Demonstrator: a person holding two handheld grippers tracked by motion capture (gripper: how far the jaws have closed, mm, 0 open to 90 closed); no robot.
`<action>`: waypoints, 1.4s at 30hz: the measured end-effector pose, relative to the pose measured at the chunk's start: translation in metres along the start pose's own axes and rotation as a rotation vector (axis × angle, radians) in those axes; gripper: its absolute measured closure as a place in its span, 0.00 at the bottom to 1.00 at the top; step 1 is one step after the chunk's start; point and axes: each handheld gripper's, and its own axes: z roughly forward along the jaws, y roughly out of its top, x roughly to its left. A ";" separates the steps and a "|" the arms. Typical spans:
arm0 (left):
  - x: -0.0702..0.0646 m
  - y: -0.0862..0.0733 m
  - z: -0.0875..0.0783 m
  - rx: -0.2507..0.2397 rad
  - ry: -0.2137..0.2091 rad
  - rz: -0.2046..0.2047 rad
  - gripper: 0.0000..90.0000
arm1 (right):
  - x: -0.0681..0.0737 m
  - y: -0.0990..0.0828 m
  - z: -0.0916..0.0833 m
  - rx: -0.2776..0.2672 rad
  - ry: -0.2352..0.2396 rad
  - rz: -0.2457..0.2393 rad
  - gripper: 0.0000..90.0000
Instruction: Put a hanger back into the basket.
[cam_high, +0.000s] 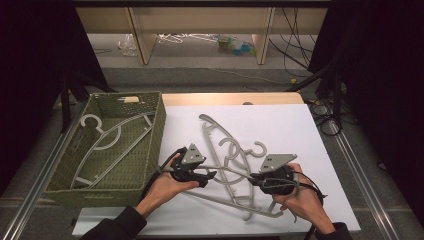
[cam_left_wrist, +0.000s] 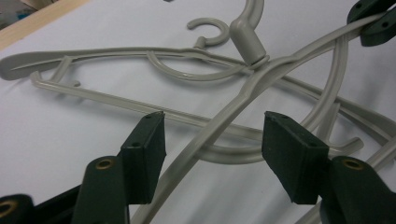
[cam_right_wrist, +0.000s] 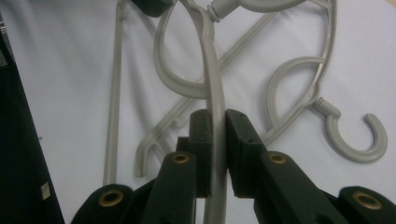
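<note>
Right claw (cam_right_wrist: 215, 126) is clenched on the top hanger's (cam_right_wrist: 212, 65) arm; left claw (cam_left_wrist: 212, 140) is released, straddling its other arm. Clench squarely there, then lift level toward the basket (cam_high: 160, 125)

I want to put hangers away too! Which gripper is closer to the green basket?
Left. The left gripper sits just beside the basket, by its right wall. The right gripper is farther off across the white sheet, clamped on a hanger.
</note>
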 end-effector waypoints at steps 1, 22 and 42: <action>0.000 0.001 0.002 0.008 -0.002 0.018 0.48 | 0.001 0.000 0.000 -0.010 -0.017 -0.010 0.91; -0.012 0.017 0.006 0.077 -0.038 0.312 0.79 | -0.002 -0.001 -0.002 -0.018 -0.011 -0.062 0.89; -0.006 0.020 -0.015 0.113 -0.052 0.172 0.91 | -0.012 0.001 -0.014 -0.182 -0.120 0.125 0.45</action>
